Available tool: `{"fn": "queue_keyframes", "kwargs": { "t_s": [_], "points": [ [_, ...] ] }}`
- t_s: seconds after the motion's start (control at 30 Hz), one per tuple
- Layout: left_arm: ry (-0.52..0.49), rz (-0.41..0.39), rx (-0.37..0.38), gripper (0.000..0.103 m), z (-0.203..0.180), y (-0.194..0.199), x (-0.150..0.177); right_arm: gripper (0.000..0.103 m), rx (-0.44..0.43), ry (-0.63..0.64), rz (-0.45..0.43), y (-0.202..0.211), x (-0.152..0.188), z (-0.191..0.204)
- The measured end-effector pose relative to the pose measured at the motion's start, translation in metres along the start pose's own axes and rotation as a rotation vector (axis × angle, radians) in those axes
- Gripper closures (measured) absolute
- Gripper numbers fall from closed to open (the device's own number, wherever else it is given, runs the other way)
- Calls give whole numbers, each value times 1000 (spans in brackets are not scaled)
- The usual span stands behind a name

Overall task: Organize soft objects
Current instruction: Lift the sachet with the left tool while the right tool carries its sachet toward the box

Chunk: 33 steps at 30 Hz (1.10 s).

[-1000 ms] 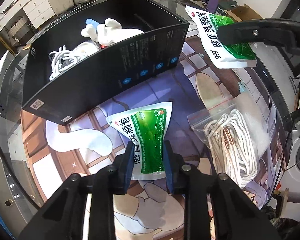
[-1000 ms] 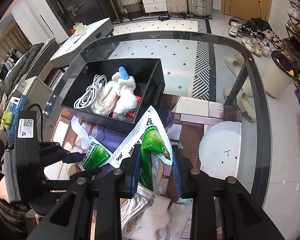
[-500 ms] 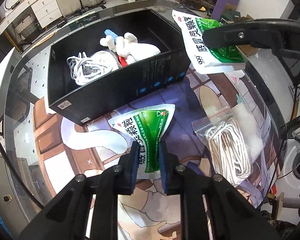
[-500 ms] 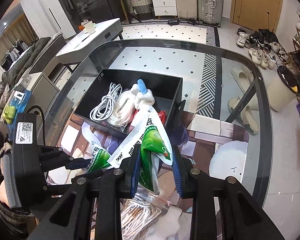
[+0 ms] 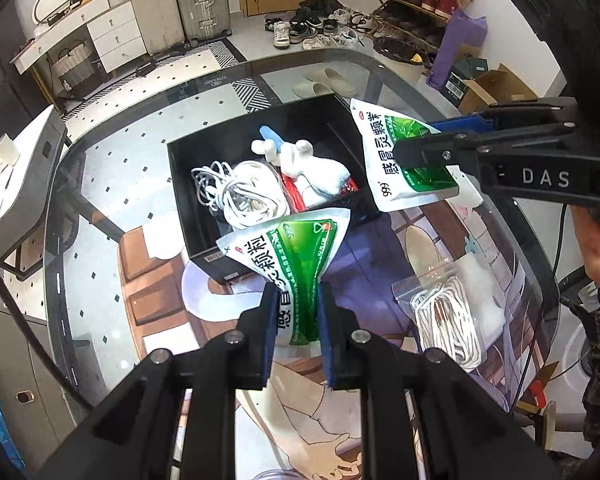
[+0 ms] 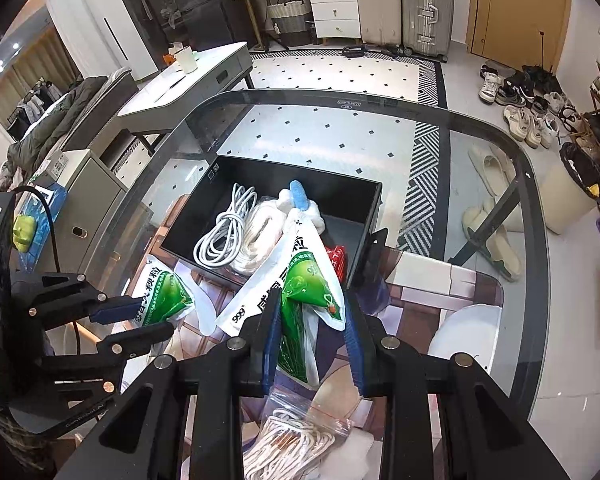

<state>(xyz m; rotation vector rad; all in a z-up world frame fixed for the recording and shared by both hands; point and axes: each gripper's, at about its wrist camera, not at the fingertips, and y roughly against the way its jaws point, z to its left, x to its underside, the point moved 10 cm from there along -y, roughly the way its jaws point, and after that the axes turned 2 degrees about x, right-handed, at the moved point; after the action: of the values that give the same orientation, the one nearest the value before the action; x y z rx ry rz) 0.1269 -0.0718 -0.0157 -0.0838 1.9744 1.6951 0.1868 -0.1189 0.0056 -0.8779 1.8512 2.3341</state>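
- Above the worktop (image 5: pixel 100 184): left claw (image 5: pixel 298 316) clamped on a pouch (image 5: pixel 300 264); box (image 5: pixel 204 240) just beyond.
- Right claw (image 6: pixel 312 332) grips second pouch (image 6: pixel 300 280), nearer the box.

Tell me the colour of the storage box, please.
Black box, clearest in the right wrist view.

The left gripper (image 5: pixel 299 332) jaws pinch a green pouch (image 5: pixel 300 256) above the black box (image 5: pixel 268 184).
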Motion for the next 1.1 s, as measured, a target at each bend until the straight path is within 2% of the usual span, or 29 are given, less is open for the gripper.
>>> {"fn": "queue_keyframes", "kwargs": {
  "t_s": [0.57, 1.1],
  "points": [
    [43, -78, -9, 87, 24, 15, -45, 74, 5, 5, -18, 5, -22, -2],
    [67, -72, -6, 87, 39, -13, -67, 74, -9, 7, 10, -17, -35, -3]
  ]
}}
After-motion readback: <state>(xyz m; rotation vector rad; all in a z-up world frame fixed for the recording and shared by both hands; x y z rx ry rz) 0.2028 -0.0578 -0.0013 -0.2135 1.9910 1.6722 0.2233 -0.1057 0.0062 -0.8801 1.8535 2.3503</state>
